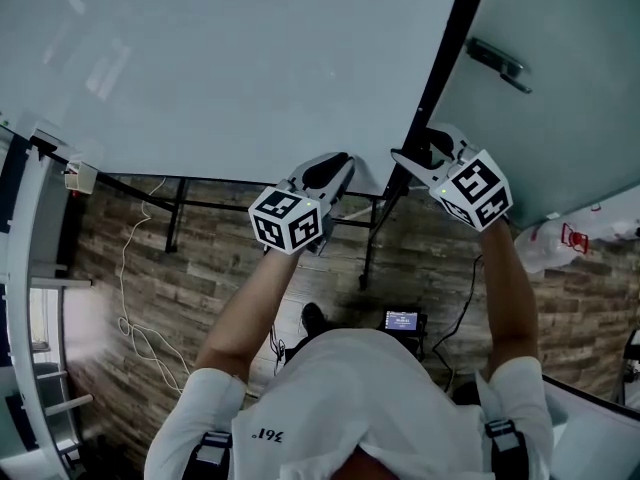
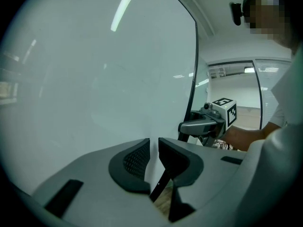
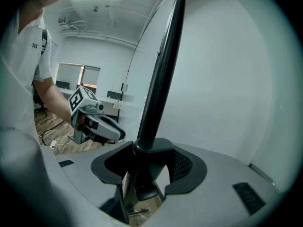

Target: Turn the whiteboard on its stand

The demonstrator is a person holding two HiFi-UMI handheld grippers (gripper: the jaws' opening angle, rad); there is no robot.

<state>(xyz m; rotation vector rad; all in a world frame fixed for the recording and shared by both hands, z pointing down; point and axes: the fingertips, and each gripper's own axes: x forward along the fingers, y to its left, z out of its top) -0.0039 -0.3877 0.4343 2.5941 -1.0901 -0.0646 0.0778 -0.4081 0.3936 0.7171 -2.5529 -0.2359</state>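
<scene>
1. The whiteboard (image 1: 220, 68) fills the top of the head view, tilted over its black stand (image 1: 178, 218) and the plank floor (image 1: 200, 288).
2. Your left gripper (image 2: 154, 157) has its jaws clenched to a narrow slit on the board's lower edge, near the corner. White panel shows in the slit. The black frame bar (image 2: 193, 89) runs down behind one jaw.
3. Your right gripper (image 3: 147, 167) has its jaws released and spread wide. The frame bar stands between them, and a gap shows beside the meshed pad.
4. The two grippers are near each other at that corner, the left one on the panel side.
5. A white cable (image 1: 125, 308) lies looped on the floor, well apart from both.
</scene>
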